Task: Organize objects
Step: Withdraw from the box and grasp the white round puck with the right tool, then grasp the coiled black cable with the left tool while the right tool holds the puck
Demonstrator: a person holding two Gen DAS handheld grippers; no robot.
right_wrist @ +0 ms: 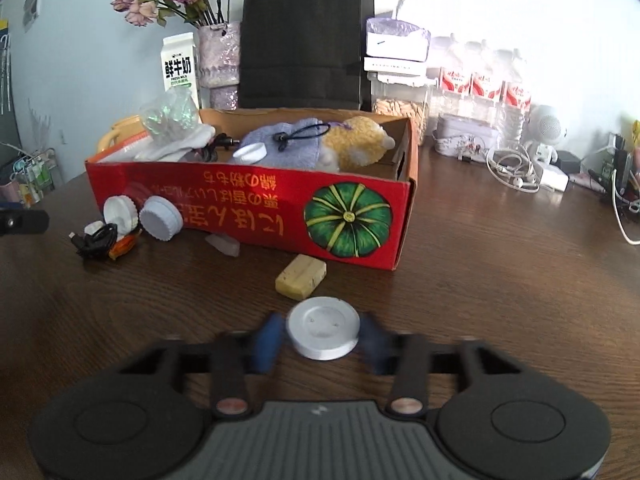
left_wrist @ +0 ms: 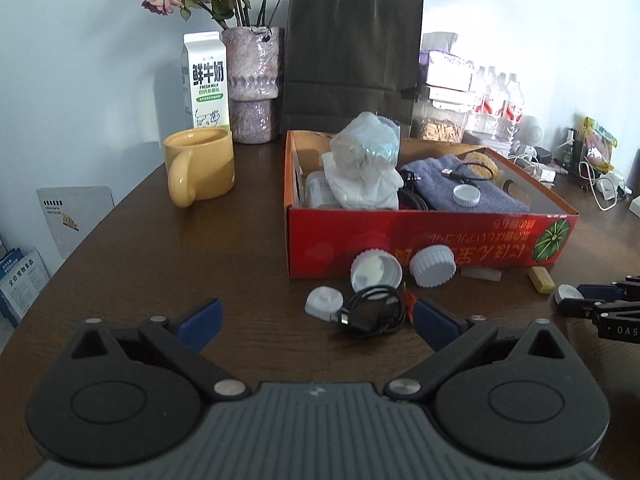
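My right gripper has its blue pads pressed against both sides of a white round disc that lies on the brown table. Just beyond the disc sit a yellow soap-like block and the red cardboard box. In the left wrist view my left gripper stands open and empty over the table. A white plug and a coiled black cable lie just beyond its fingertips. Two white caps lean against the box. The right gripper shows at the far right with the disc.
The box holds a grey cloth, a crumpled bag, a cap and cables. A yellow mug, a milk carton, a vase and a black paper bag stand behind. Bottles and cables crowd the back right.
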